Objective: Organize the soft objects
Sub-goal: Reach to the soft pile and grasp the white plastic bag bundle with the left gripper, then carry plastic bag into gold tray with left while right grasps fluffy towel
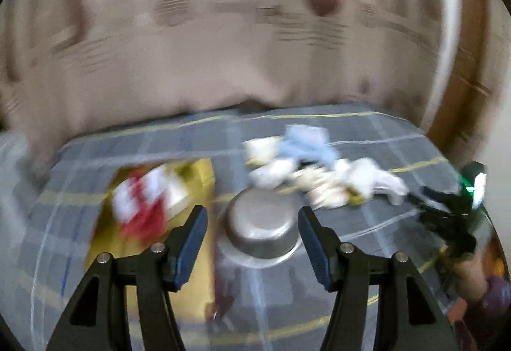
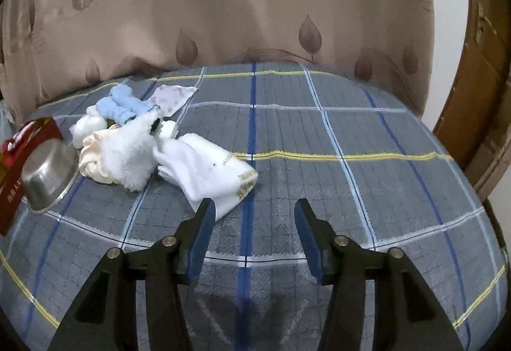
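Steel bowl (image 2: 48, 176) upside down, touching cloth pile (image 2: 127, 140); red box (image 2: 19, 159) behind.

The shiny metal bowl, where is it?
In the right wrist view the metal bowl sits upside down at the far left, between the red box and the cream cloth.

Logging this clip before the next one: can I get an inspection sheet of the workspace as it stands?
Surface: plaid sheet, mostly bare on the right.
Job's things: pile of soft items at left: blue cloth, fluffy white piece, white towel, patterned cloth.
Clutter: steel bowl upside down, leaning on a red box.
Grippers: left gripper open, empty; right gripper open, empty.
Cables: nothing seen.
Surroundings: printed curtain behind; wooden door at right.
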The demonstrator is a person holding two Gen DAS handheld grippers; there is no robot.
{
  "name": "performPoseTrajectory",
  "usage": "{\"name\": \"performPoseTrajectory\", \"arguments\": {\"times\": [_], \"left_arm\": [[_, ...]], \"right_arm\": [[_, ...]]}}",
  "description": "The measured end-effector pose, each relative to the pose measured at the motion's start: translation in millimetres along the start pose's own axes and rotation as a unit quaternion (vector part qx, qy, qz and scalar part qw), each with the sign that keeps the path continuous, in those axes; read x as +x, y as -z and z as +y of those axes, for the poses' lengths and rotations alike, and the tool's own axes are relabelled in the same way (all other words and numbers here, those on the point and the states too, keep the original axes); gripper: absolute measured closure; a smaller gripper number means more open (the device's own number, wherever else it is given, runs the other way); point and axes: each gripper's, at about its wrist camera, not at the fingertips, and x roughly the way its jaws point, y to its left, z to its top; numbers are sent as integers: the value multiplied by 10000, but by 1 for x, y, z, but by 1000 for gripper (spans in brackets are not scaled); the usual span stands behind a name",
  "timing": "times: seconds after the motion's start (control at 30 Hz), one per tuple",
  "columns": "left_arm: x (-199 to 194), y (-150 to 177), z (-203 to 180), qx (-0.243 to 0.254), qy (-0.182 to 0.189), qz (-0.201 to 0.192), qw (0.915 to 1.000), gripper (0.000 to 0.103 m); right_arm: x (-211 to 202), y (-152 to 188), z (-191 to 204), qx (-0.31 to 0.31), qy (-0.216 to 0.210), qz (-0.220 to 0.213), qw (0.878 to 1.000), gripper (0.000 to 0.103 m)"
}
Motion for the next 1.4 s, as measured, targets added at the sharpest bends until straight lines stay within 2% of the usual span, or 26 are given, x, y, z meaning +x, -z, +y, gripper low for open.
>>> {"name": "performPoseTrajectory", "arguments": {"times": [0.07,0.13,0.2,0.3,0.43,0.53,0.63,0.73,0.83,0.97,1.07,1.17,1.3,1.4], "left_arm": [[28,-21,-6,465,244,262,9983,43],[59,-40,-14,925,549,564,9926,43],[87,-52,-21,1244,613,840,9868,43],[123,-60,-32,1700,764,1155,9757,43],[161,-61,-36,2105,980,1578,9598,43],[187,-60,-33,2286,825,1868,9519,43],[205,-60,-28,2376,828,2050,9459,43],[221,-60,-23,2379,776,2207,9427,43],[235,-58,-21,2435,737,2313,9390,51],[252,-52,-20,2429,894,2542,9319,62],[254,-51,-20,2456,934,2472,9327,70],[255,-52,-19,2376,885,2382,9375,74],[242,-52,-14,2141,694,2154,9502,74],[223,-49,-9,1940,656,1951,9592,74]], "right_arm": [[-4,1,0,34,-1,-75,10000,50],[-4,2,4,-19,27,-39,10000,49],[-6,2,6,-76,55,-110,9999,48],[-8,3,5,-60,58,-155,9998,38],[-7,2,-1,79,-18,-145,9999,37],[-8,2,-2,97,-24,-152,9998,37],[-7,2,-1,79,-20,-124,9999,35],[-4,1,-2,102,-38,-65,9999,35],[-3,2,-2,94,-57,-33,9999,34],[-2,2,-2,100,-46,7,9999,32],[-1,2,-3,119,-48,24,9999,32],[2,2,-3,116,-35,110,9999,32],[2,3,-6,185,-38,122,9997,32],[2,2,-9,258,-21,110,9996,28]]}}
